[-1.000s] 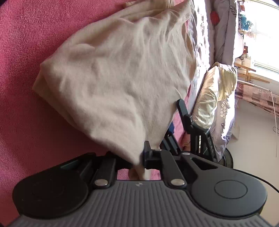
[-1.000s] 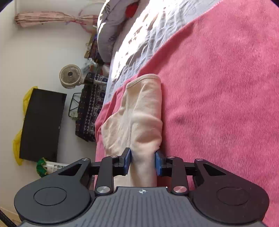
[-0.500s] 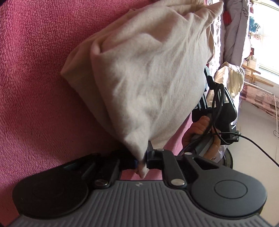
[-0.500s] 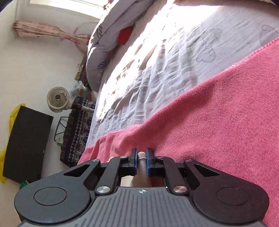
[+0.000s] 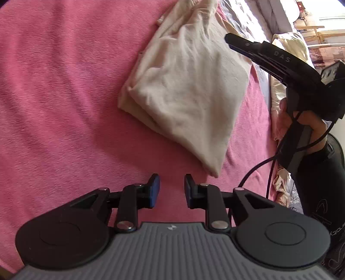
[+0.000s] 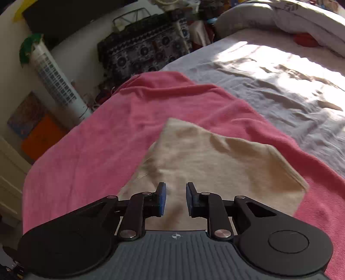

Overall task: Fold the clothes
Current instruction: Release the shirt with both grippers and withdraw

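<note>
A cream garment (image 5: 189, 86) lies folded into a rough rectangle on the pink blanket (image 5: 64, 97). My left gripper (image 5: 171, 183) hovers just short of the garment's near corner, its jaws opening with nothing between them. In the right wrist view the same garment (image 6: 215, 163) spreads out under my right gripper (image 6: 176, 189), whose jaws are opening and hold no cloth. From the left wrist view, the right gripper's black body (image 5: 280, 62) reaches over the garment's right edge, held by a hand (image 5: 286, 120).
The pink blanket (image 6: 86, 140) covers part of a bed with a grey sheet (image 6: 280, 81) and pillows (image 6: 280, 17) at the back. Beside the bed stand a white tower fan (image 6: 56, 77), a patterned cloth-covered stand (image 6: 142, 49) and an orange box (image 6: 41, 135).
Both grippers let go of the cream garment, which dropped from hanging to lying folded on the blanket. Both pulled back and up, and the right one rolled round over the garment.
</note>
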{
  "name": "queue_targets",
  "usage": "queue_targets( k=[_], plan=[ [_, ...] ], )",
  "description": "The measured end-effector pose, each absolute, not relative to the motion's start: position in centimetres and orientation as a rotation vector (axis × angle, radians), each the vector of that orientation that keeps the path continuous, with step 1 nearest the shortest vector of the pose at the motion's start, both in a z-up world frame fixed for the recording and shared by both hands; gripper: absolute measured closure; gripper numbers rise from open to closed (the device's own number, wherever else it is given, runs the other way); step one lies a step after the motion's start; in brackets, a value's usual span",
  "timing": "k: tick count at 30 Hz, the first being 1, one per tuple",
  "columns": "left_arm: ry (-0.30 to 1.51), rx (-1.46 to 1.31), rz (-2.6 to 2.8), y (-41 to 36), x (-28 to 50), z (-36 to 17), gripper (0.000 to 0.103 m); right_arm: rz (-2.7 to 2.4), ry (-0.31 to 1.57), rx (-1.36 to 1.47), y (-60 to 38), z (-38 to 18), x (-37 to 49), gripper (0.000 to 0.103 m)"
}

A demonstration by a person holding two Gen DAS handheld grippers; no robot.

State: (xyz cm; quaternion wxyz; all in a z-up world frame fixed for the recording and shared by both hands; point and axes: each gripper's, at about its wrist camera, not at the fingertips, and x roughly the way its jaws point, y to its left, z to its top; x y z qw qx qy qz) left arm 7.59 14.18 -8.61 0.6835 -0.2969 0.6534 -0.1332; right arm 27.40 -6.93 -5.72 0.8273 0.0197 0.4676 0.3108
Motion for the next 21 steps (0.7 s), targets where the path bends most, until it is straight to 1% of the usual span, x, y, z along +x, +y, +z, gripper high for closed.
queue_targets(
  k=[1, 4, 5, 7, 9, 10, 11, 12, 13, 14, 15, 16, 17, 18, 20, 21],
  plan=[
    [1.47, -0.654, -0.266, 14.9, 7.2, -8.4, 0.074, 0.679, 1.003, 0.02, -5.5, -6.3, 27.5, 0.081],
    [1.474, -0.616, -0.165, 16.8, 6.2, -8.0, 0.074, 0.662, 0.933, -0.117, -0.9, -7.1, 27.0, 0.075],
    [1.47, -0.601, -0.14, 17.1, 6.1, -7.6, 0.074, 0.652, 0.939, -0.137, -0.3, -6.7, 27.1, 0.072],
    [1.455, -0.557, -0.104, 17.3, 6.0, -6.7, 0.074, 0.645, 0.938, -0.151, -0.1, -5.4, 27.1, 0.071],
    [1.435, -0.489, -0.086, 16.8, 6.1, -5.7, 0.068, 0.668, 0.891, -0.159, -0.2, -4.2, 26.9, 0.066],
    [1.427, -0.46, -0.074, 16.5, 6.0, -5.3, 0.062, 0.682, 0.89, -0.187, 0.4, -4.7, 27.6, 0.053],
    [1.423, -0.436, -0.065, 16.2, 6.0, -4.9, 0.061, 0.696, 0.893, -0.215, 1.1, -5.2, 28.3, 0.04],
    [1.421, -0.415, -0.055, 15.9, 5.9, -4.5, 0.061, 0.719, 0.958, -0.245, 2.0, -6.7, 29.3, 0.035],
    [1.42, -0.396, -0.044, 15.7, 5.8, -4.1, 0.061, 0.728, 0.973, -0.27, 2.8, -7.9, 29.7, 0.022],
    [1.416, -0.378, -0.035, 15.5, 5.7, -3.8, 0.061, 0.725, 0.934, -0.3, 3.5, -7.8, 29.4, 0.016],
    [1.408, -0.353, -0.02, 15.4, 5.5, -3.3, 0.059, 0.684, 0.969, -0.339, 4.5, -7.0, 29.0, 0.017],
    [1.397, -0.326, -0.002, 15.3, 5.4, -2.9, 0.053, 0.669, 0.949, -0.328, 4.3, -5.6, 28.2, 0.026],
    [1.387, -0.294, 0.018, 15.2, 5.3, -2.6, 0.047, 0.656, 0.928, -0.315, 4.0, -4.3, 27.4, 0.027],
    [1.377, -0.256, 0.037, 15.0, 5.3, -2.4, 0.046, 0.662, 0.887, -0.284, 2.8, -2.9, 26.2, 0.025],
    [1.366, -0.179, 0.057, 14.6, 5.6, -2.2, 0.045, 0.588, 0.809, -0.279, -0.3, -0.9, 23.4, 0.006],
    [1.361, -0.146, 0.063, 14.6, 5.7, -2.1, 0.045, 0.536, 0.796, -0.294, -1.7, -0.4, 22.4, 0.004]
  ],
)
